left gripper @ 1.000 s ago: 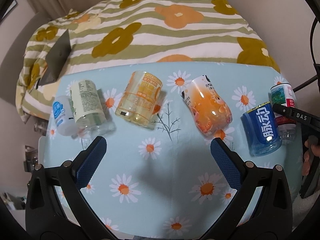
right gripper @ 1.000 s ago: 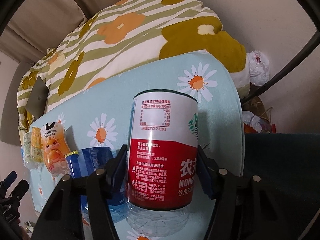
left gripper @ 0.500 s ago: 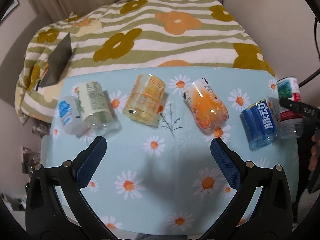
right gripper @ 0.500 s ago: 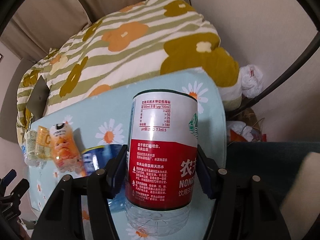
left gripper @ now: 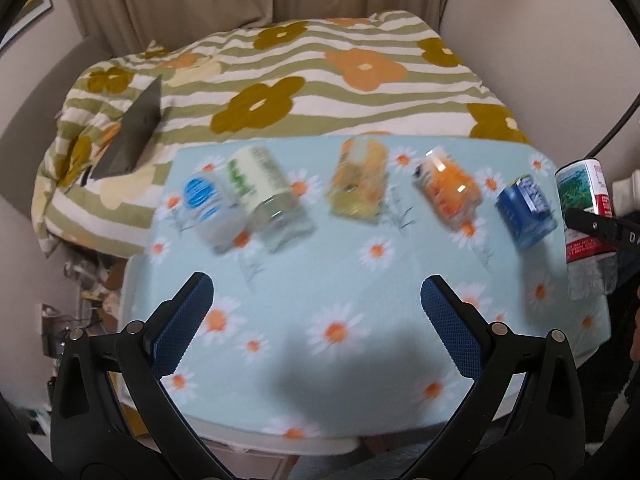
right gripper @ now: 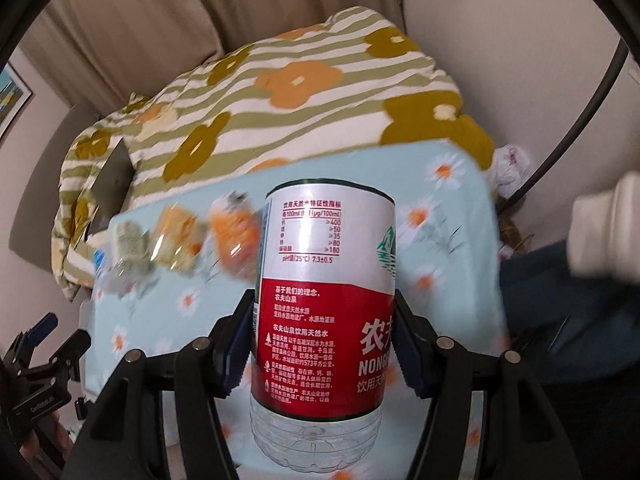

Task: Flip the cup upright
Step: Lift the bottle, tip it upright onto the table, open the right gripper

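— Cup (right gripper: 324,280) with the red-and-white label: where do we have it?
— Upright off the table's (left gripper: 360,344) right edge, our right gripper (right gripper: 320,344) clamped on its sides.
— And our left gripper (left gripper: 316,304)?
— Spread apart over the near edge, gripping nothing.
— The rest?
— Five cut bottles lie tipped along the far edge, blue one (left gripper: 526,216) nearest the right corner.

A row of lying cups (left gripper: 358,182) blocks the table's (left gripper: 320,304) far half; the near half is left open, bounded rightward by the gripped cup (left gripper: 586,216).
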Demonstrator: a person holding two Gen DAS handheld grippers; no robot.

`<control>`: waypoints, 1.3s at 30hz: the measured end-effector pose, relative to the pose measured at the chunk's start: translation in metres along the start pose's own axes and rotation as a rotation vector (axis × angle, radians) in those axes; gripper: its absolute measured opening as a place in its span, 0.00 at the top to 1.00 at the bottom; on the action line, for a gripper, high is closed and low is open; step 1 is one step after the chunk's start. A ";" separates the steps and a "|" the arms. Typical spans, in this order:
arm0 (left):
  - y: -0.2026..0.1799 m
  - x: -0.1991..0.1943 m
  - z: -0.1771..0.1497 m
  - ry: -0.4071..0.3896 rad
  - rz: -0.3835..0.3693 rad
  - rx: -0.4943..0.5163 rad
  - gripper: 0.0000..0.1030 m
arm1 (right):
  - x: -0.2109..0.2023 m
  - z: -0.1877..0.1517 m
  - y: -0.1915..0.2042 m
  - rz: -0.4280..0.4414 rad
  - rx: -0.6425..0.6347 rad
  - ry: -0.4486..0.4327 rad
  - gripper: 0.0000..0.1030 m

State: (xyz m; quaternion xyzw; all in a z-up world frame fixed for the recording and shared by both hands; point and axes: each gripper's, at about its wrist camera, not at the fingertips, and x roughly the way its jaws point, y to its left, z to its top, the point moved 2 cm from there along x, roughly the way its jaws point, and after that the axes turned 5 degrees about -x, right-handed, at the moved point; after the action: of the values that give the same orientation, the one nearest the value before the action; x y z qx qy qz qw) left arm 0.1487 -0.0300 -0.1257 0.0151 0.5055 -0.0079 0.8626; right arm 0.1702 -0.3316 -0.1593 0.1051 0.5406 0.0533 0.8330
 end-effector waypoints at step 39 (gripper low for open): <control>0.107 0.036 -0.067 0.078 -0.005 -0.018 0.00 | 0.101 -0.080 0.133 0.076 0.026 0.144 0.08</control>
State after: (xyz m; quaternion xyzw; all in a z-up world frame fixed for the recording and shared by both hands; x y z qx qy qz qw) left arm 0.1109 0.0796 -0.1886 0.0064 0.5390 -0.0049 0.8423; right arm 0.1419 -0.1726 -0.2492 0.1323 0.5955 0.0855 0.7878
